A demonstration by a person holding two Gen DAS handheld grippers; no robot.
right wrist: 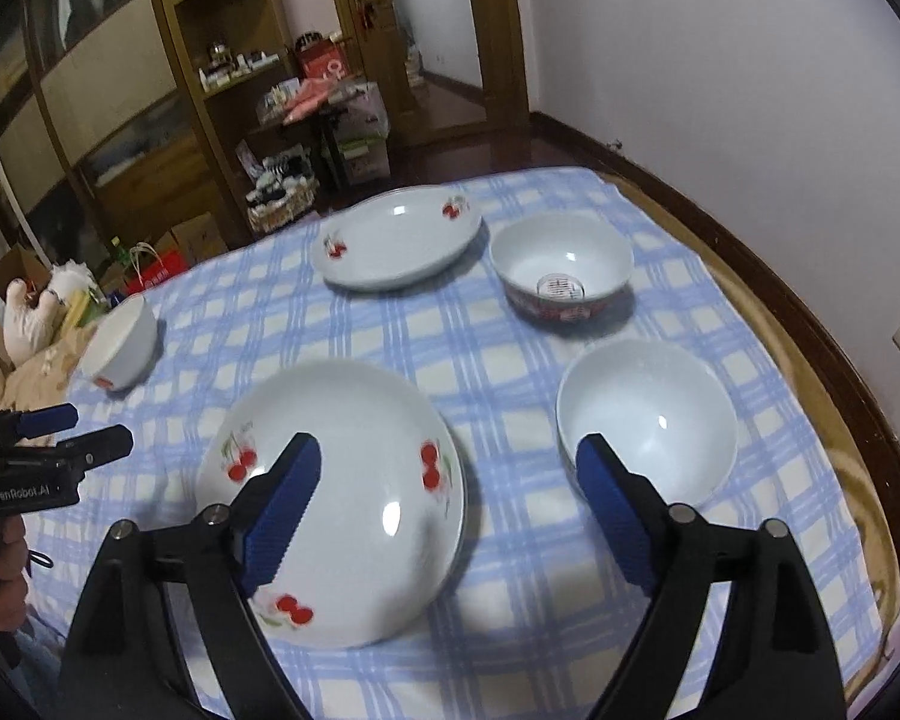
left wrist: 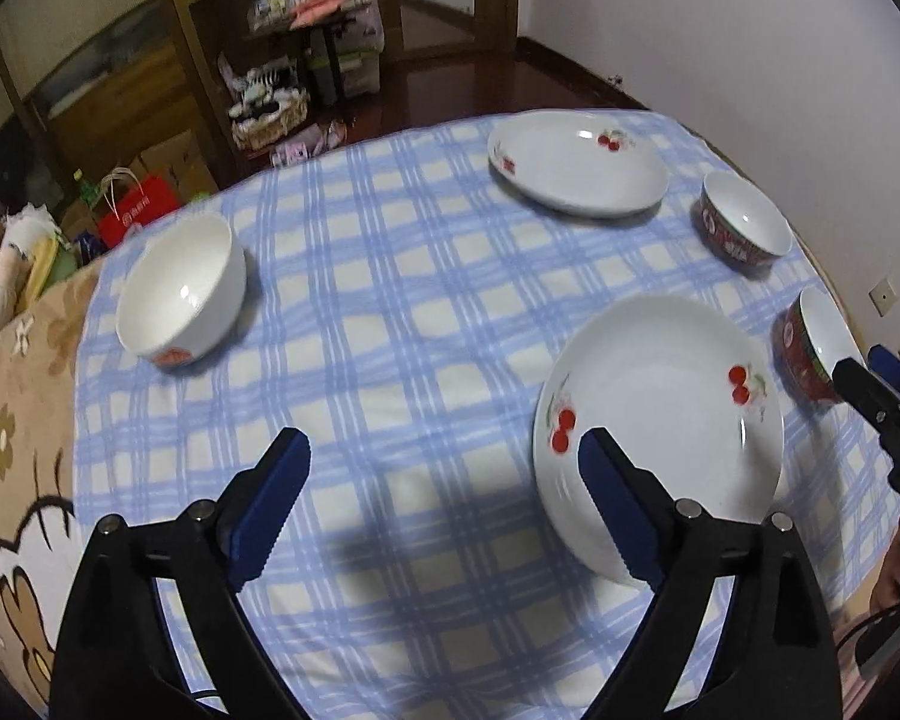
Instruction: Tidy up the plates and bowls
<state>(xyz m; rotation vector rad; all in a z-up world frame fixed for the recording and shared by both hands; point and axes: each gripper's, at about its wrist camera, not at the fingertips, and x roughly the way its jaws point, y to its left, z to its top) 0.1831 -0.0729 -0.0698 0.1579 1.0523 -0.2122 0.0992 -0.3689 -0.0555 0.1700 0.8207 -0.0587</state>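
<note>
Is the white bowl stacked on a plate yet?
No, the white bowl sits alone on the checked cloth, apart from both plates.

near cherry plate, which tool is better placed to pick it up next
Probably the right tool: it is open and the near cherry plate lies largely between its fingers. The left tool, also open, is aimed mostly at bare tablecloth, with the plate off to its right side.

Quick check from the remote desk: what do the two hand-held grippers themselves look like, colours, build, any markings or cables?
Both match: the left hand-held gripper and the right hand-held gripper have black angular linkage arms with silver pivot bolts, ending in blue finger pads with serrated inner edges. In the right wrist view, the left unit's black body carries white "GenRobot.AI" lettering. A thin black cable trails beneath it.
</note>
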